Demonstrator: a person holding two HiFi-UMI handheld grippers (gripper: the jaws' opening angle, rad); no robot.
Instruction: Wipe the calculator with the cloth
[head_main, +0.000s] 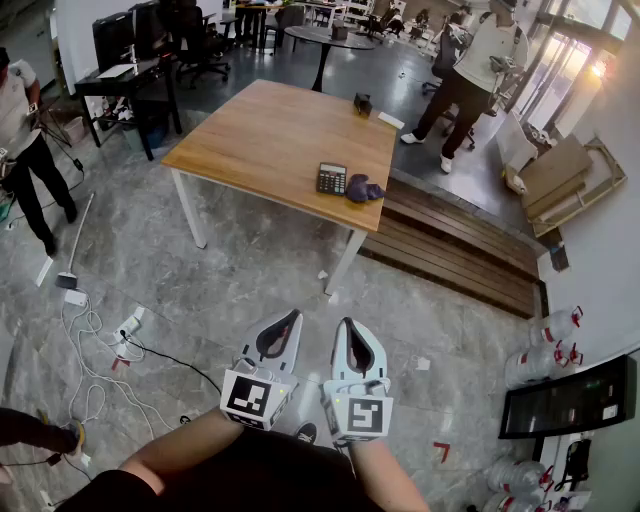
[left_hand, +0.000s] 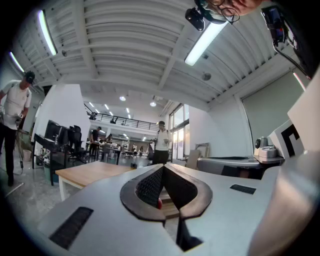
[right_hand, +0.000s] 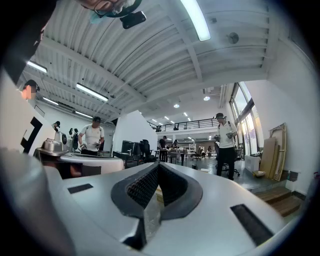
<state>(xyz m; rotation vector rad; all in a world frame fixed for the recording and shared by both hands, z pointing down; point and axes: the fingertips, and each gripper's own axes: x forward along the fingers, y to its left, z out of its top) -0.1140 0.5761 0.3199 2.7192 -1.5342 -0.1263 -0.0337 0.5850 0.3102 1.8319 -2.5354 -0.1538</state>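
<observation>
Head view gives us the wooden table (head_main: 270, 140) well ahead. We hold the left gripper (head_main: 291, 319) and right gripper (head_main: 348, 326) side by side above the floor, both with jaws together and empty. The calculator (head_main: 331, 178) lies near the table's right edge, with the purple cloth (head_main: 364, 188) just beside it.

The left hand-held gripper (left_hand: 163, 168) points level into a large hall, its jaws closed tip to tip. Past it on the left stands a wooden surface (left_hand: 87, 172), and a person in a white shirt (left_hand: 161, 144) stands farther back, straight ahead.
</observation>
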